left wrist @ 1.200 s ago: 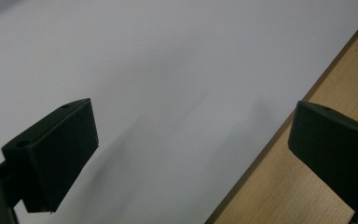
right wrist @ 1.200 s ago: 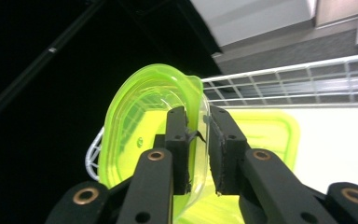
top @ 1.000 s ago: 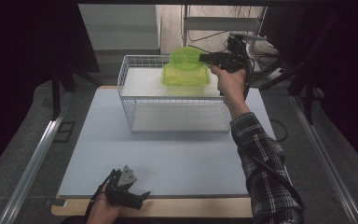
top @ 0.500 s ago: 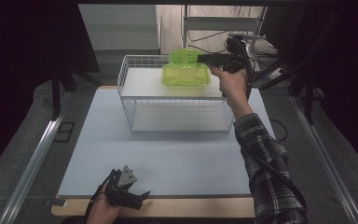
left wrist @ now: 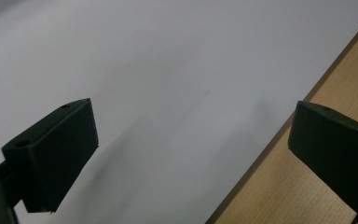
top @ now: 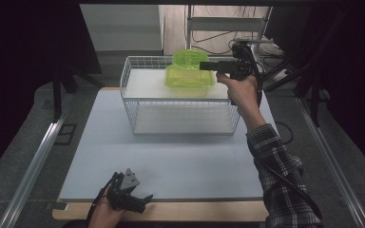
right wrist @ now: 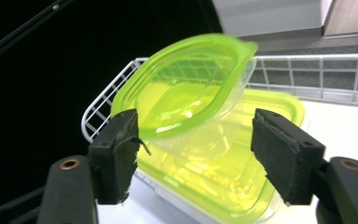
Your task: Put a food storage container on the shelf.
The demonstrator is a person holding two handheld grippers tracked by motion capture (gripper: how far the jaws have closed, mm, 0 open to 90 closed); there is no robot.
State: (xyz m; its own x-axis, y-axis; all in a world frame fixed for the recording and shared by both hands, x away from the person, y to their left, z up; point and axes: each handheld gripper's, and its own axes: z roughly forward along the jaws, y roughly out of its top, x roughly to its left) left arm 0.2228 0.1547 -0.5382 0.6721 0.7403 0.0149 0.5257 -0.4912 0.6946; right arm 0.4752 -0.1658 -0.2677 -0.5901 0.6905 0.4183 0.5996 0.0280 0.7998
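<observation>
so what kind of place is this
Probably a lab or workshop set up for recording, not a home: a bare white mat on a table, dark curtains around it, and loose cables behind. A wire basket holds green containers.

Dim room, black surrounds – table [top: 171,161] evenly lit from above, soft shadows; close-up gripper views slightly blurred.

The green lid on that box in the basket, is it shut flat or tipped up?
Tipped up. The green lid leans at a slant on the green box beneath, one edge raised high, not seated flat on its rim.
</observation>
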